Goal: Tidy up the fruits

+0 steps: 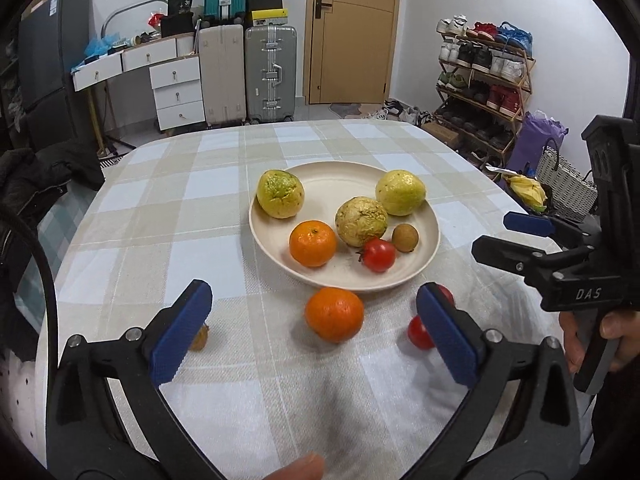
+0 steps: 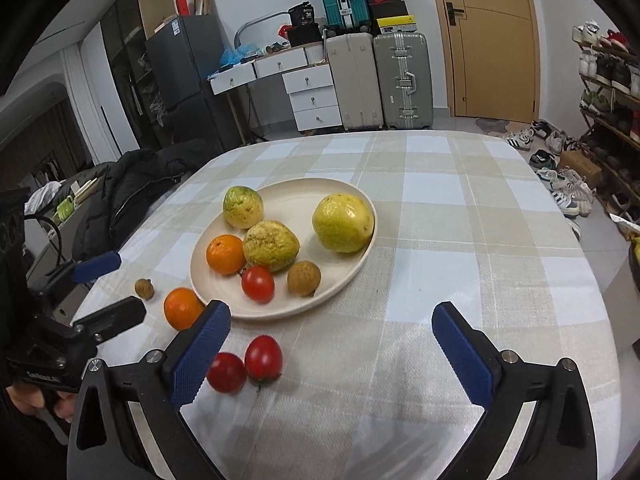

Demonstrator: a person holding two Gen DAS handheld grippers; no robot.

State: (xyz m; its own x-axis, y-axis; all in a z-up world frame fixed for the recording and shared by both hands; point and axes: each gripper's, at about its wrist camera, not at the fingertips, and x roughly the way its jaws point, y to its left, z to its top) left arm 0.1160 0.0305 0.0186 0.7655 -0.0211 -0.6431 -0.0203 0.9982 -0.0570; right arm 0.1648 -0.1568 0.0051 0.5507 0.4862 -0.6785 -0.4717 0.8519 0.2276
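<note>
A cream plate (image 1: pixel 424 256) (image 2: pixel 344 280) on the checked tablecloth holds three yellow-green fruits, an orange (image 1: pixel 313 243) (image 2: pixel 225 254), a tomato (image 1: pixel 378 255) (image 2: pixel 258 283) and a small brown fruit (image 1: pixel 405 238) (image 2: pixel 304 278). On the cloth in front of the plate lie a loose orange (image 1: pixel 334 314) (image 2: pixel 182 308), two tomatoes (image 1: pixel 419 333) (image 2: pixel 263 357) (image 2: pixel 226 372) and a small brown fruit (image 1: pixel 199 338) (image 2: pixel 144 289). My left gripper (image 1: pixel 314 320) (image 2: pixel 108 284) is open, with the loose orange between its fingers' line. My right gripper (image 2: pixel 332 340) (image 1: pixel 504 236) is open and empty, right of the tomatoes.
A dark jacket (image 2: pixel 132 196) lies off the table's left edge. Suitcases (image 1: pixel 248 76), a drawer unit (image 1: pixel 176 92) and a door (image 1: pixel 352 32) stand behind the table. A shoe rack (image 1: pixel 484 76) and bags stand at the right.
</note>
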